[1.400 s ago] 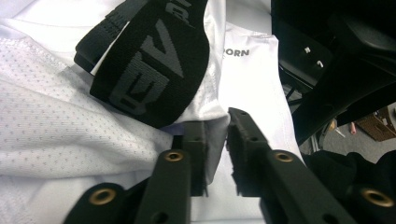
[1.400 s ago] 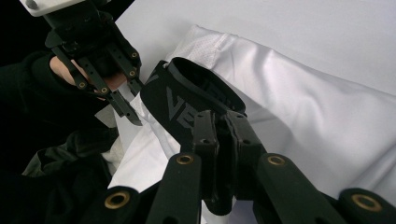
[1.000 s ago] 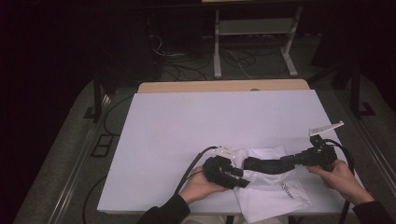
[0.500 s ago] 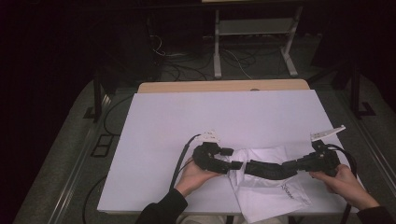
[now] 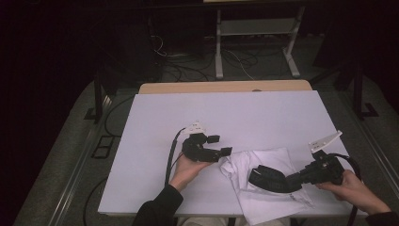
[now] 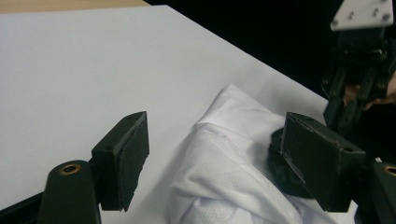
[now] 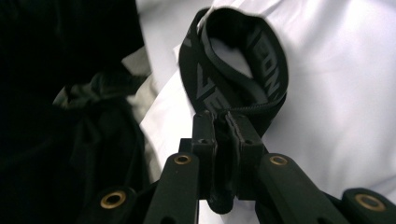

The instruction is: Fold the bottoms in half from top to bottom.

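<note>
While clamped on the black strap (image 7: 233, 70), right tongs (image 5: 282, 181) resting over the white garment (image 5: 263, 197). Left tongs (image 5: 220, 145) just opened wide, empty, beside the garment's edge.

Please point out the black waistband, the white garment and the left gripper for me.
black waistband (image 7: 261, 70): right gripper view, on the loop's lettered band.
white garment (image 5: 273, 157): high view, on its upper flat part.
left gripper (image 5: 221, 146): high view, midway between its jaws.
</note>
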Demonstrator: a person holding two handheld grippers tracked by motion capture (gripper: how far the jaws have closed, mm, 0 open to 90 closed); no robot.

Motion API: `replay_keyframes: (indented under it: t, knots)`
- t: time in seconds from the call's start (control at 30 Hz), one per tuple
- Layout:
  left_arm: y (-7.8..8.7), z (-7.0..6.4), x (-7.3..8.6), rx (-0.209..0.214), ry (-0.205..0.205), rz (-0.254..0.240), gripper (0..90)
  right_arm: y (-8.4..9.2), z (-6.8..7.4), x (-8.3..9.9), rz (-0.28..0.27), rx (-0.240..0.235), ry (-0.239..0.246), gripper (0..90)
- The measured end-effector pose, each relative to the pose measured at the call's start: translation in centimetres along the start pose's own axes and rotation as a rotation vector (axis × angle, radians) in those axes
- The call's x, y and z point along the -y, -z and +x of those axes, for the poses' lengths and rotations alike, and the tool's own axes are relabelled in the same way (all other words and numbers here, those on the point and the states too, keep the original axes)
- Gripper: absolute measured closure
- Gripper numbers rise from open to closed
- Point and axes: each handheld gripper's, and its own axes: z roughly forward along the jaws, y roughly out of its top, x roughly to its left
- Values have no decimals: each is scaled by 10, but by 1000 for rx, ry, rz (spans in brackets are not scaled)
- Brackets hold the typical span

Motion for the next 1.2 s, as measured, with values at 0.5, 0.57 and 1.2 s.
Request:
replay_keyframes:
  t: [0.5,0.57,1.2]
  knots:
    - [2,3,0,-24,3,-3,216,-11,8,10,220,-76,27,709]
    - [2,4,0,-24,4,-2,216,-13,9,12,254,-89,35,672]
    - [6,6,-1,-32,13,-23,210,0,12,-20,-55,79,46,458]
